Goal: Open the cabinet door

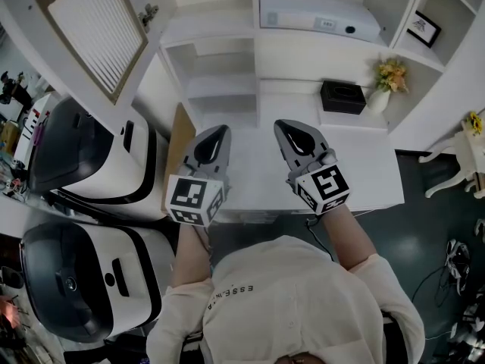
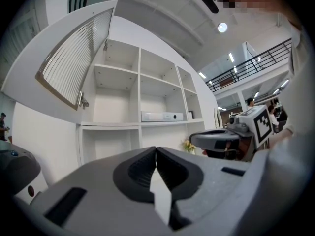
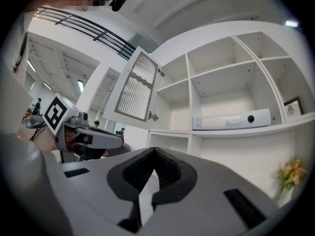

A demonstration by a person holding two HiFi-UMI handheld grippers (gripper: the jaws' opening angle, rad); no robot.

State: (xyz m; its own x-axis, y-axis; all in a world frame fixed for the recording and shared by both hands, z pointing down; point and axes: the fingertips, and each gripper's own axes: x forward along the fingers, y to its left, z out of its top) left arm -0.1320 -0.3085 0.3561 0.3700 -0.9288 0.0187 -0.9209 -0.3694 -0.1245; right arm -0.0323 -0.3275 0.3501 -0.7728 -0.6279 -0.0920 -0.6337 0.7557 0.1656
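Observation:
The white cabinet door [image 1: 91, 29] with its ribbed glass panel stands swung wide open at the upper left, its small metal handle [image 1: 148, 11] at the free edge. Behind it the shelf compartments [image 1: 220, 67] lie open. The door also shows in the left gripper view [image 2: 74, 63] and in the right gripper view [image 3: 135, 90]. My left gripper [image 1: 220, 131] and right gripper [image 1: 284, 125] hang side by side over the white counter [image 1: 364, 165], clear of the door. Both are shut with nothing between the jaws, as seen on the left gripper [image 2: 156, 149] and right gripper [image 3: 155, 150].
A white box-shaped device [image 1: 318, 14] lies on an upper shelf. A black box [image 1: 342, 95] and a vase of flowers [image 1: 386, 78] stand at the counter's back right, a framed picture [image 1: 424, 27] above. Two white-and-black machines [image 1: 91, 165] [image 1: 83, 279] stand at the left.

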